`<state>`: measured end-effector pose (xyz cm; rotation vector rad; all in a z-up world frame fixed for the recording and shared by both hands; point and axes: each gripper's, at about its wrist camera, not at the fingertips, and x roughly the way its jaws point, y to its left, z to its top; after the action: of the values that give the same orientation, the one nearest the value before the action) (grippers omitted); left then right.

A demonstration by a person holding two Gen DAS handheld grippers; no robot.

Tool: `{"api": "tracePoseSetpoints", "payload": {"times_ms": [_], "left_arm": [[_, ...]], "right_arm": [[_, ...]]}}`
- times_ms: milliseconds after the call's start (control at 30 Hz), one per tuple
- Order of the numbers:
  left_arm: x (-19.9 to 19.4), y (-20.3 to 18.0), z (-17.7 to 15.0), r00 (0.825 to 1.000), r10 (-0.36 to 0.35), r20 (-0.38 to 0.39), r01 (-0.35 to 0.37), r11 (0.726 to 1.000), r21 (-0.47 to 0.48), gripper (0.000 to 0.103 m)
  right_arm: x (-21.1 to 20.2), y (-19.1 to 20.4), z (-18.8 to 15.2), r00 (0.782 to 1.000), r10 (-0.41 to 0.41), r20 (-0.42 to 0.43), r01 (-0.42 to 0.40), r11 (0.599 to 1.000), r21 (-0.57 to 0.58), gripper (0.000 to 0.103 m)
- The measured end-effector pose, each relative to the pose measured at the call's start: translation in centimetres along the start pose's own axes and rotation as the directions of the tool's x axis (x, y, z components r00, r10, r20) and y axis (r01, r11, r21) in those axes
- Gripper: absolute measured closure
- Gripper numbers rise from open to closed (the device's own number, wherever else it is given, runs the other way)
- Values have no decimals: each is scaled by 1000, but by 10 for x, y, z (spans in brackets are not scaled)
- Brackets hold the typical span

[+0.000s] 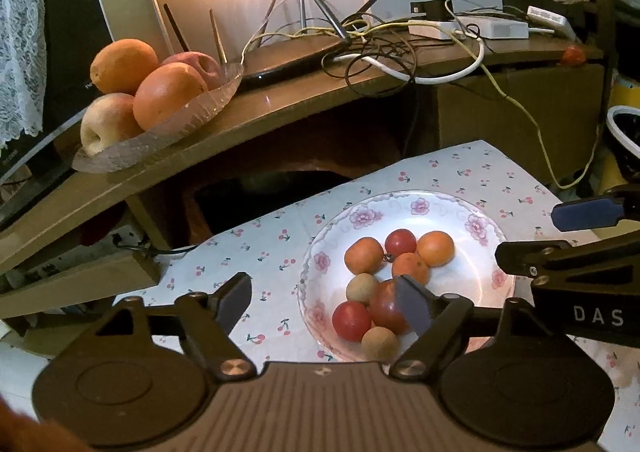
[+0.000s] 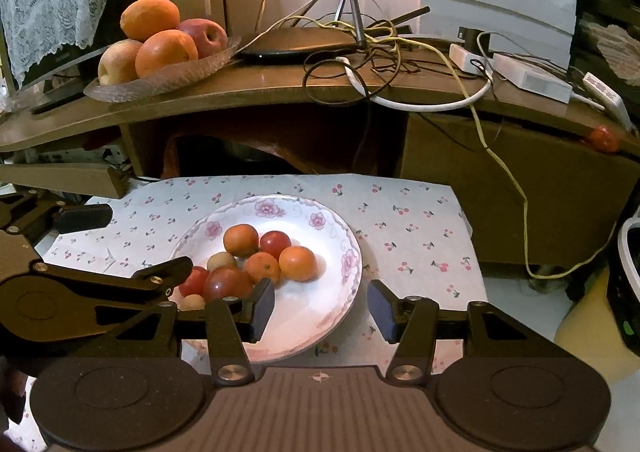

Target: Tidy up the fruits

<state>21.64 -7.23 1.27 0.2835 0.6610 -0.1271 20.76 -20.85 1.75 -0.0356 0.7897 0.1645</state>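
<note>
Fruits [image 2: 256,266] sit in a pile in the flowery plate [image 2: 320,328] on my cherry cloth [image 2: 420,228]
My left gripper [image 1: 324,300] is wide open over the plate's edge, and my right gripper [image 2: 321,306] is wide open too, empty

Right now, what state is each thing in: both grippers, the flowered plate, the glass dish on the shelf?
Left gripper: jaws open, holding nothing, above the plate's left rim.
Right gripper: jaws open, holding nothing, over the plate's right rim.
Flowered plate: flat on the cloth, holding small fruits clustered together.
Glass dish: on the wooden shelf, piled with large fruits.
</note>
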Motion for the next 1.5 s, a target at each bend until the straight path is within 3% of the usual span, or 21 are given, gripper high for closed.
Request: {"api": "tracePoseSetpoints", "payload": {"times_ms": [1033,1133,1300,1500], "left_arm": [[-44,-11,-31,1000,4,4,-4,1000,-8,9],[-48,-14,-35,1000,-15,6,15,1000,6,1],[-57,-24,-38,999,-10,34,9,999,45,0],[-61,-18,-42,1000,12,20,-12,1000,19,1]], "right_arm": [[-43,4,-29,1000,4,10,-4,1000,19,49],[-45,6,-30,1000,15,15,-15,1000,12,45],[-51,10,-32,999,5,41,-4,1000,-10,45],[-59,3,-35,998,-12,58,11,1000,24,45]]}}
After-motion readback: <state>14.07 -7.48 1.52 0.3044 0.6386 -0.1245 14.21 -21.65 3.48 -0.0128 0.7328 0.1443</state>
